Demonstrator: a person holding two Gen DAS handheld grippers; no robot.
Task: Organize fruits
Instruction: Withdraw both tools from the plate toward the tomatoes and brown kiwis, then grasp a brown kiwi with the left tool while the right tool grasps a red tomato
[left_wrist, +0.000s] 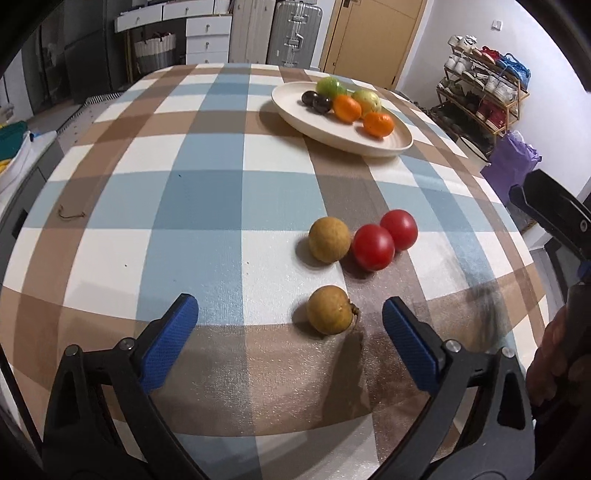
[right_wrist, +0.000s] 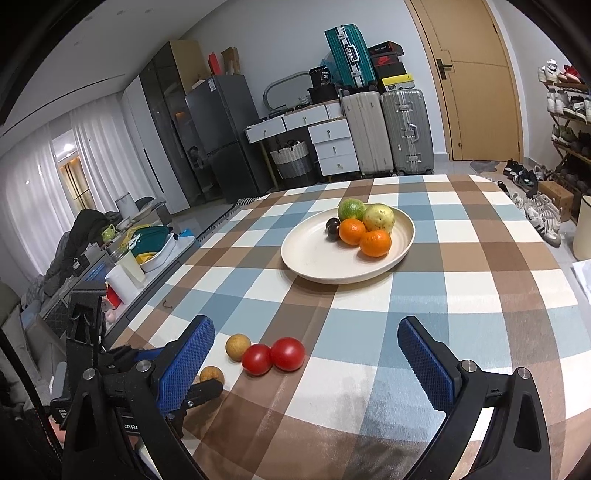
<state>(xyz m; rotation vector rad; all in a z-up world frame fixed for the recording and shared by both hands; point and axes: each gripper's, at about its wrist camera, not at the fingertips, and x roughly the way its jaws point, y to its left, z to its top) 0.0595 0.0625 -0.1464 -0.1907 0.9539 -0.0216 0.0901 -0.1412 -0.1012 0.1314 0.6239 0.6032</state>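
Four loose fruits on the checked cloth (left_wrist: 207, 206), six more already on the plate (left_wrist: 295, 114): two oranges, two green fruits, two dark plums. Nearest the left gripper (left_wrist: 290, 314), jaws wide apart and empty, a brown longan (left_wrist: 330, 310) lying just ahead between the blue pads (left_wrist: 173, 332); beyond it, a second longan (left_wrist: 329, 239) touching one of two tomatoes (left_wrist: 373, 247), themselves touching each other (left_wrist: 399, 229). Right gripper (right_wrist: 306, 347) likewise spread and empty, held back over the near cloth, tomatoes just ahead. Step in hand, by judgement: approach for the next pick, sorting roughly half done. Next move: advance and lower around the near longan, close gently on a round, roll-prone fruit, then carry to the plate, well apart across the cloth. Near longan partly hidden behind the left gripper in the right view; stub at its side hard to identify; table edges cut off by the fisheye rim.
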